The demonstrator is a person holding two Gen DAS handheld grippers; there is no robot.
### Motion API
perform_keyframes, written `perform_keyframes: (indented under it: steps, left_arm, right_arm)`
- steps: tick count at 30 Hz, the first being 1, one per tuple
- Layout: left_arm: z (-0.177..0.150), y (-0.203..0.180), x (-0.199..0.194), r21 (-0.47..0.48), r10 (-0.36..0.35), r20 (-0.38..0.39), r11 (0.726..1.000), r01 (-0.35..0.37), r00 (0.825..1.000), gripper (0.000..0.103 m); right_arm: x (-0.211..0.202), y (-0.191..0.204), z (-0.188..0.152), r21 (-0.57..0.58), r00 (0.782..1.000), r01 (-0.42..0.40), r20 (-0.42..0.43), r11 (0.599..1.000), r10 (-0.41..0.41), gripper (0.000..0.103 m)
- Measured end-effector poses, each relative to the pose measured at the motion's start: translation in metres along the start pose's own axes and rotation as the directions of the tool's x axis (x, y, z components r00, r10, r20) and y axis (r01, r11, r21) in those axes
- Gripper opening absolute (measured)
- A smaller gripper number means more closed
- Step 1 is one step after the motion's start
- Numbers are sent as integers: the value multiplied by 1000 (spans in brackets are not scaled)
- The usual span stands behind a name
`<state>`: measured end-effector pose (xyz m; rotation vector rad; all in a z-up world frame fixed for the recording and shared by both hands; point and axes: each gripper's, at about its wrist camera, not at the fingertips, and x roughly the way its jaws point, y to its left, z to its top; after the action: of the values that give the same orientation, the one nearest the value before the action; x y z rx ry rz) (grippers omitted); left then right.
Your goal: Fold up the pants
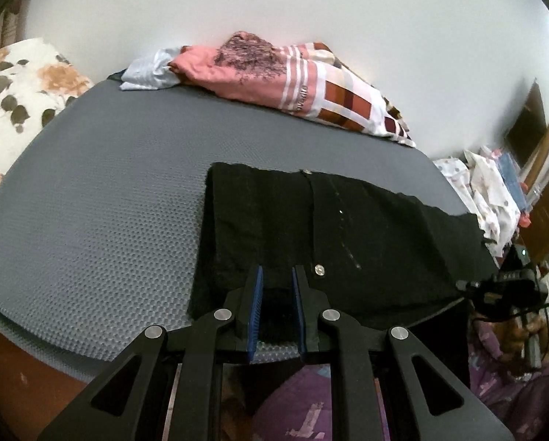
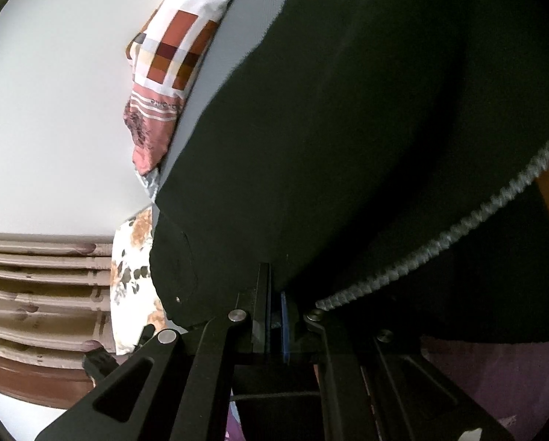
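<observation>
Pants (image 1: 311, 228) lie flat on grey mat (image 1: 90, 202), long axis running across the mat's near edge; left gripper (image 1: 276, 286) clamps the near hem beside the metal button (image 1: 318, 269); right gripper (image 2: 274, 312), at the other end, pinches dark cloth.

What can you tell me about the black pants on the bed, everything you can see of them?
The black pants are dark woven fabric, spread mostly flat across the grey textured mattress, near its front edge. A silver button and a faint stitched fly line show near the middle. Their left edge is straight, and the right end lifts off the mattress. The left gripper pinches the near edge; the right gripper is shut on the raised right end.
</observation>
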<state>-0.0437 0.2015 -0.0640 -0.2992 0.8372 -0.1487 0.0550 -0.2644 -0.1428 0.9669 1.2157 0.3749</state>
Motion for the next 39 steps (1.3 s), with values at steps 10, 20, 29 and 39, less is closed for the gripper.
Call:
perform_keyframes:
  steps: [10,20,29,39]
  left_arm:
    - [6,-28,-5,93,-28,29,995,25,999,16]
    - [8,-71,73,225,-17,-120,973,44,993,20]
    - [-10,-47,95,110,-28,-217,992,53,976,20]
    - [-14,-48,95,128,-18,-207,991,45,978,20]
  right_arm:
    - [13,-10,1,10,999,15,-49,1000,-15,4]
    - [12,-17,-1,23,998,-29,-60,999,30,4]
    - [-33,-33,30,13,993,-92,73,996,91,10]
    - [-97,-82,134,21,968,-136,216,991,128,24]
